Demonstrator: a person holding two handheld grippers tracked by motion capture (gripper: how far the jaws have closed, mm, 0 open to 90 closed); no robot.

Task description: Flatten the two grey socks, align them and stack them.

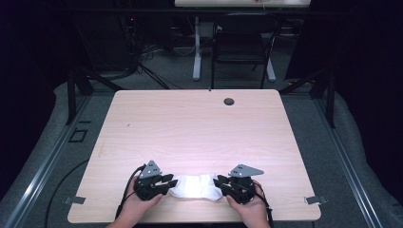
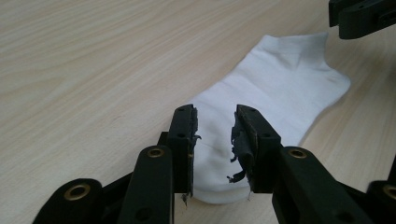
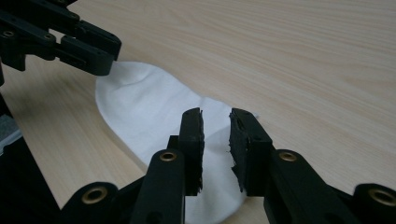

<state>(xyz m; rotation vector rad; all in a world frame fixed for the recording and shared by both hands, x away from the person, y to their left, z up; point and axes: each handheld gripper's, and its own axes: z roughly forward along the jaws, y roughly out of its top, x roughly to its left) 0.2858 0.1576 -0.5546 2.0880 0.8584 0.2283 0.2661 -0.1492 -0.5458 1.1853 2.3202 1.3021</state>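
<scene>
1. A white sock (image 1: 196, 186) lies flat on the light wooden desk (image 1: 199, 128), close to the near edge, stretched sideways between the two grippers.
2. Elsewhere the desk shows a small dark round grommet (image 1: 229, 101) near its far edge. Beyond the desk stand a dark chair (image 1: 242, 45) and a white table leg (image 1: 196, 50) on the grey floor.
3. The left gripper (image 1: 170, 183) sits at the sock's left end, held by the person's left hand (image 1: 138, 202). In the left gripper view its fingers (image 2: 184, 135) stand apart over the near end of the sock (image 2: 275, 93), with a gap between them and cloth visible through it; they are released, not pinching.
4. The right gripper (image 1: 217, 184) sits at the sock's right end, held by the right hand (image 1: 249, 206). In the right gripper view its fingers (image 3: 245, 144) are likewise spread above the sock (image 3: 140, 107), gripping nothing.
5. Both grippers point inward toward each other, low over the desk.
</scene>
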